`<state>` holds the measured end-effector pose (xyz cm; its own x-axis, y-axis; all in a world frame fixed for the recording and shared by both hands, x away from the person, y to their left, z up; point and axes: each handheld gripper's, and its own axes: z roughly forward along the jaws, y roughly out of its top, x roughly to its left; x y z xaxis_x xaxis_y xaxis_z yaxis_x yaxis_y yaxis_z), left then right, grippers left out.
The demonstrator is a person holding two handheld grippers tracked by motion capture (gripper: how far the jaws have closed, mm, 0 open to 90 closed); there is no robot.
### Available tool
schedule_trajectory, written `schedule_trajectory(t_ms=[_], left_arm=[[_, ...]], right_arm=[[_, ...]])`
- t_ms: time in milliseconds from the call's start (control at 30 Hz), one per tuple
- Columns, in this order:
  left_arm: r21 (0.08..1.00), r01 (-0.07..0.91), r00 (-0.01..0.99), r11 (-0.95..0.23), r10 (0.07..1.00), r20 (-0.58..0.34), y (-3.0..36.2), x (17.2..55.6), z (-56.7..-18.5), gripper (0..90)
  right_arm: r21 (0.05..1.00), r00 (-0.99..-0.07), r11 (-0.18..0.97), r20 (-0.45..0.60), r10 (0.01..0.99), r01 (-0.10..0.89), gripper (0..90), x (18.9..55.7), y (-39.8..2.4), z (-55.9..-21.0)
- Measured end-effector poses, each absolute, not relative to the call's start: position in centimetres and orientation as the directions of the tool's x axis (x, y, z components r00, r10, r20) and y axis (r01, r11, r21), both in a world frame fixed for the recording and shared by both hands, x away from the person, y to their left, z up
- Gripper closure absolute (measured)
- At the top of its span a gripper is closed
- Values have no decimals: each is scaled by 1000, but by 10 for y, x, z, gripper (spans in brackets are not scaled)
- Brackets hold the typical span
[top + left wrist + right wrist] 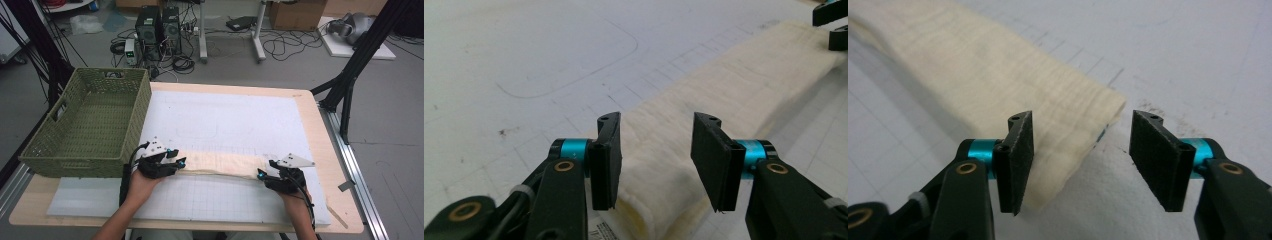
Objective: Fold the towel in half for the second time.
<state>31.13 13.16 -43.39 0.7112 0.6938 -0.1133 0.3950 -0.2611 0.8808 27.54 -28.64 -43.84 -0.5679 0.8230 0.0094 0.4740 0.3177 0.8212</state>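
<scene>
A cream cloth (pixel 220 164), folded into a long narrow strip, lies flat across the white gridded mat (pixel 225 115). My left gripper (pixel 179 157) sits at the strip's left end. In the left gripper view its jaws (pixel 656 135) stand apart with the thick folded end of the cloth (pixel 724 85) lying between them, and a gap shows beside the right pad. My right gripper (pixel 265 169) is at the strip's right end. Its jaws (pixel 1080 130) are open, and the cloth's corner (pixel 973 65) rests on the mat between and under them.
An empty green woven basket (pixel 90 120) stands on the table's left side, close to my left hand. The wooden table (pixel 327 150) shows around the mat. Computers, cables and stand legs are on the floor beyond the far edge.
</scene>
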Motion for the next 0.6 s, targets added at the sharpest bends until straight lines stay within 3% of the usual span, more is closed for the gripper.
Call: schedule_trajectory(t_ms=[267,333,467,600], left_arm=[[897,406,680,-173,713,-171,145,311,-429,464],[905,403,679,-137,708,-196,147,310,-427,402],[931,360,658,-64,725,-205,147,304,-420,182],[937,342,661,-71,727,-186,149,300,-417,158]], right_arm=[[868,-492,216,37,870,446,339,265,-308,-422],[873,-474,202,37,880,443,324,263,-315,-418],[880,-446,190,28,894,436,278,260,-328,-410],[868,-433,173,52,900,465,190,255,-333,-409]])
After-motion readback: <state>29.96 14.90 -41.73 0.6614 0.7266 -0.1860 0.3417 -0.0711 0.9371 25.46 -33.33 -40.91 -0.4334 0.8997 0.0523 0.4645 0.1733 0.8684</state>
